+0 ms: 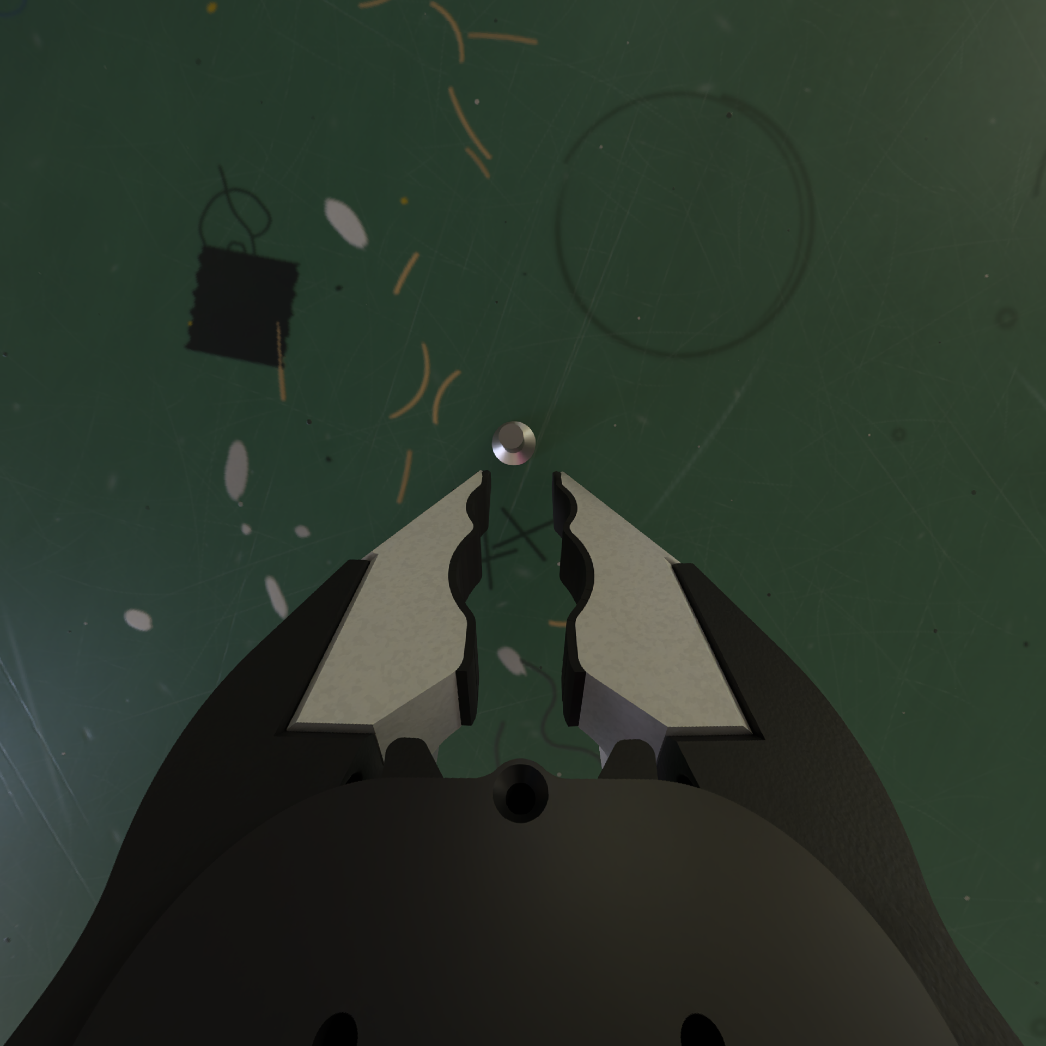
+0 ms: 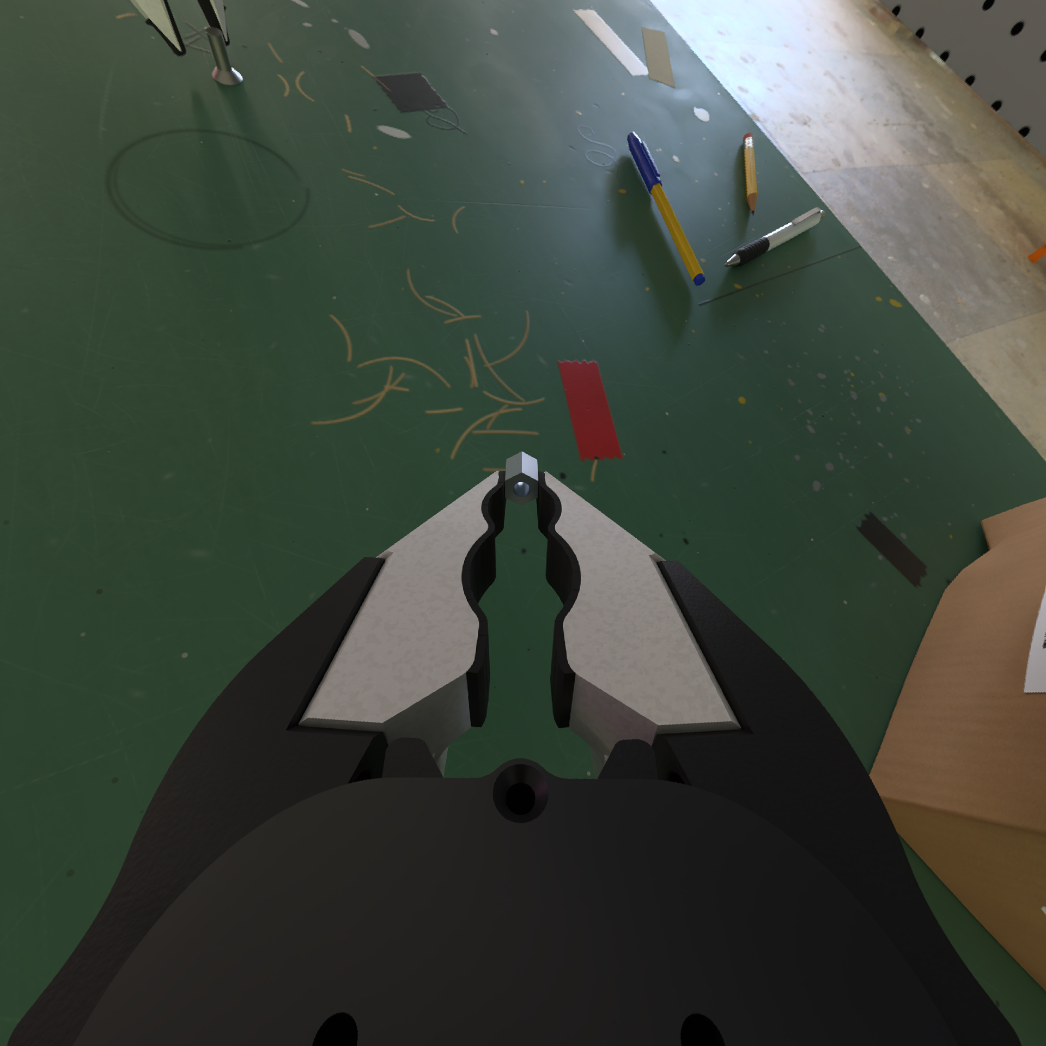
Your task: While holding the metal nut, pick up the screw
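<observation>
A silver screw stands on its flat head on the green mat, shaft pointing up at the camera. My left gripper is open and empty, hanging above the screw with its tips just short of it. In the right wrist view the screw stands at the far top left, with the left gripper over its top. My right gripper is shut on a small hexagonal metal nut, held at the fingertips above the mat.
A blue-and-yellow pen, a pencil and a white pen lie at the right. Red tape lies just past the nut. A cardboard box sits at the right edge. Black tape patch lies left of the screw.
</observation>
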